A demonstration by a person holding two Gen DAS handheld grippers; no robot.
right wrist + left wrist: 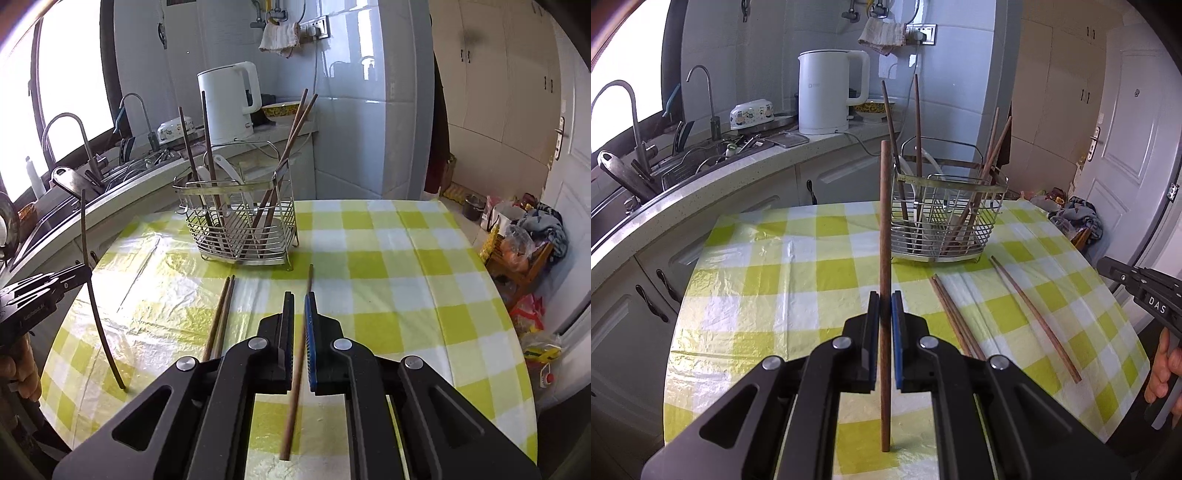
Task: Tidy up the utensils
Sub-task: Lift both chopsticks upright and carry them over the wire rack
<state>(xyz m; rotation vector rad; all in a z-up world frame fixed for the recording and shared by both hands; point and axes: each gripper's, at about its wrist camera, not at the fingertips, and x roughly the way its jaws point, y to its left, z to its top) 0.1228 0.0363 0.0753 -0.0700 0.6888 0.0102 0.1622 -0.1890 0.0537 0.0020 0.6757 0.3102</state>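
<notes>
The left gripper (pixel 885 306) pinches one chopstick (pixel 884 229) upright; the right gripper (pixel 299 310) clamps another chopstick (pixel 298 354). Between them on the checked tablecloth (pixel 388 258) lie a loose pair (pixel 221 314). Ahead stands the wire basket (pixel 236 229), holding chopsticks, with nothing blocking it.

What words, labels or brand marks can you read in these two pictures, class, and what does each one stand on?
"DAS": white letters on the body of the right gripper, seen from the left wrist.
Small grey logo on the white kettle: too small to read.
Raised lettering on the side of the left gripper, seen from the right wrist: too blurred to read.
Nothing else is legible.
</notes>
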